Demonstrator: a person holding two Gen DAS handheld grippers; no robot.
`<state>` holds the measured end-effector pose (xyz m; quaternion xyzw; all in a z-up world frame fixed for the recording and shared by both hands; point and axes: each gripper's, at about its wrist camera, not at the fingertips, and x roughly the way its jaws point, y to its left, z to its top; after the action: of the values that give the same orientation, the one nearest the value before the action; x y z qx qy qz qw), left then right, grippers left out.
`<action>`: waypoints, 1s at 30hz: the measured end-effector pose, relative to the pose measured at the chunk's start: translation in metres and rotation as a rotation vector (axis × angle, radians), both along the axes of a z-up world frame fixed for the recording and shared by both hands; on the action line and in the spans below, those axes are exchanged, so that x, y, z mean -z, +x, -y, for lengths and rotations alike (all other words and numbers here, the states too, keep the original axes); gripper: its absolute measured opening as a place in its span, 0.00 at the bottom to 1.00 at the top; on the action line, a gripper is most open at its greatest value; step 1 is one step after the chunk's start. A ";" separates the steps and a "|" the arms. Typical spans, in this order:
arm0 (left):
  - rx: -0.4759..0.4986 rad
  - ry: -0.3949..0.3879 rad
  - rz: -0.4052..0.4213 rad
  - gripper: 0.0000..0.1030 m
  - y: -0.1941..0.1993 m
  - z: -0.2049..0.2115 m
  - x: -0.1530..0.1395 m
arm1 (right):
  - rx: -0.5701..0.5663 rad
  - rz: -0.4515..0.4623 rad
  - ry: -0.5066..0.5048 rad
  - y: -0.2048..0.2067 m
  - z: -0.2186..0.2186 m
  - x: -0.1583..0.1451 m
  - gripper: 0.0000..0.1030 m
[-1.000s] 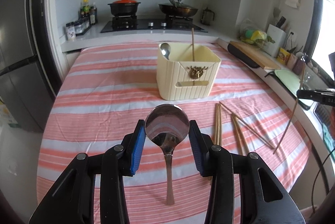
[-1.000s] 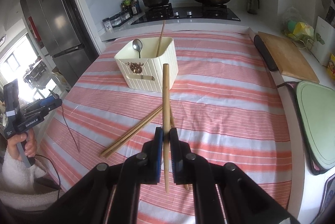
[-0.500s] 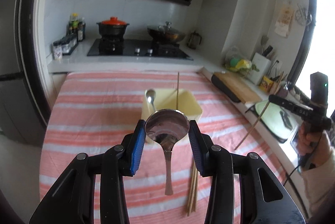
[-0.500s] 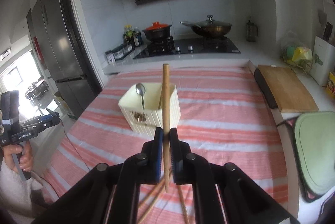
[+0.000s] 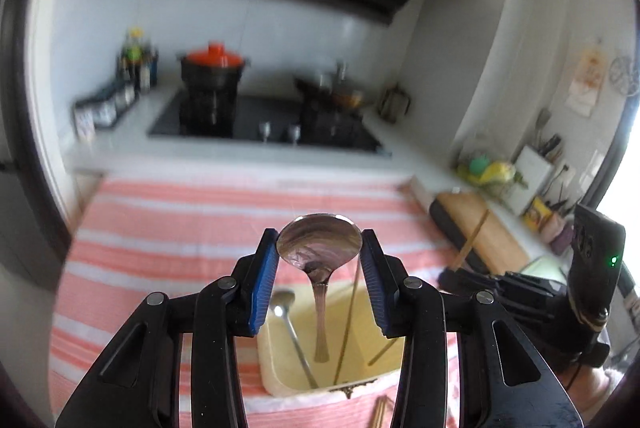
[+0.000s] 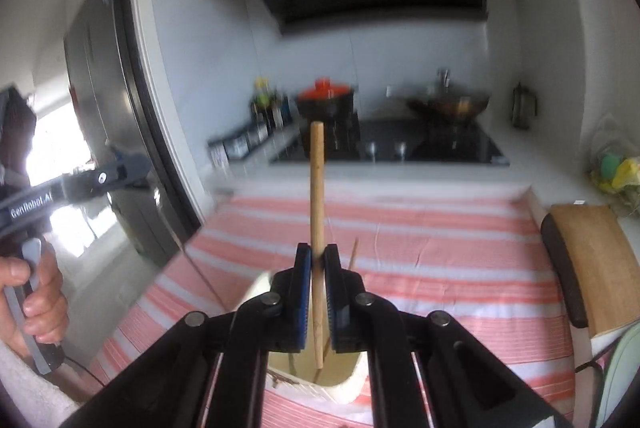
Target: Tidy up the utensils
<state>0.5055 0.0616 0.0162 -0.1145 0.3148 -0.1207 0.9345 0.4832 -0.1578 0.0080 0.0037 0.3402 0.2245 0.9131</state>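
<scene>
My left gripper (image 5: 319,248) is shut on the bowl of a metal spoon (image 5: 318,248). The spoon's handle hangs down over the open cream utensil box (image 5: 276,368). Inside the box stand another spoon (image 5: 282,302) and a chopstick (image 5: 349,324). My right gripper (image 6: 317,264) is shut on a wooden chopstick (image 6: 316,188). It holds the chopstick upright, with the lower end reaching into the same cream box (image 6: 348,384). The right gripper also shows at the right edge of the left wrist view (image 5: 520,292).
The box stands on a table with a red-and-white striped cloth (image 5: 168,240). More chopsticks (image 5: 380,416) lie on the cloth in front of the box. A wooden cutting board (image 6: 592,260) lies at the right edge. A stove with pots (image 5: 256,116) is behind the table.
Both grippers have risen and moved forward until they are above the box. The spoon handle and the chopstick's lower end now hang over or into the box opening.
</scene>
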 end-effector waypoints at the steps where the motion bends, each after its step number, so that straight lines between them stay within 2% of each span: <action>1: 0.012 -0.008 -0.049 0.40 0.013 0.003 0.016 | -0.004 -0.052 -0.012 0.012 -0.004 0.012 0.07; 4: 0.035 0.002 -0.166 0.40 0.040 0.012 0.057 | 0.018 -0.176 -0.052 0.040 -0.010 0.044 0.07; 7: 0.030 0.034 -0.240 0.41 0.053 0.022 0.087 | 0.034 -0.246 -0.081 0.051 -0.013 0.071 0.08; 9: 0.026 0.033 -0.241 0.44 0.047 0.022 0.091 | 0.046 -0.254 -0.062 0.054 -0.009 0.078 0.19; 10: 0.034 0.021 -0.227 0.46 0.040 0.020 0.088 | 0.046 -0.255 -0.032 0.051 -0.004 0.079 0.33; 11: 0.040 0.015 -0.207 0.52 0.030 0.017 0.084 | 0.049 -0.250 -0.007 0.045 0.001 0.078 0.40; 14: 0.043 0.046 -0.152 0.68 -0.009 0.008 0.073 | 0.035 -0.215 0.008 0.020 0.023 0.077 0.40; 17: 0.043 0.113 -0.167 0.73 -0.049 -0.005 0.079 | 0.034 -0.194 -0.034 -0.011 0.053 0.086 0.40; 21: 0.010 0.175 -0.271 0.74 -0.102 -0.023 0.122 | 0.084 -0.196 -0.150 -0.063 0.104 0.121 0.42; 23: -0.032 0.210 -0.314 0.74 -0.128 -0.030 0.153 | 0.123 -0.235 -0.204 -0.082 0.132 0.151 0.42; 26: -0.073 0.198 -0.343 0.74 -0.152 -0.031 0.187 | 0.192 -0.291 -0.289 -0.103 0.166 0.197 0.42; 28: -0.106 0.202 -0.345 0.74 -0.158 -0.031 0.204 | 0.224 -0.280 -0.317 -0.110 0.181 0.216 0.42; 30: -0.143 0.204 -0.352 0.74 -0.160 -0.031 0.221 | 0.237 -0.227 -0.288 -0.114 0.188 0.217 0.47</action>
<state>0.3459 0.0931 -0.2047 -0.0607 0.4749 0.0005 0.8779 0.3691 -0.3461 -0.2086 -0.0615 0.4664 0.0628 0.8802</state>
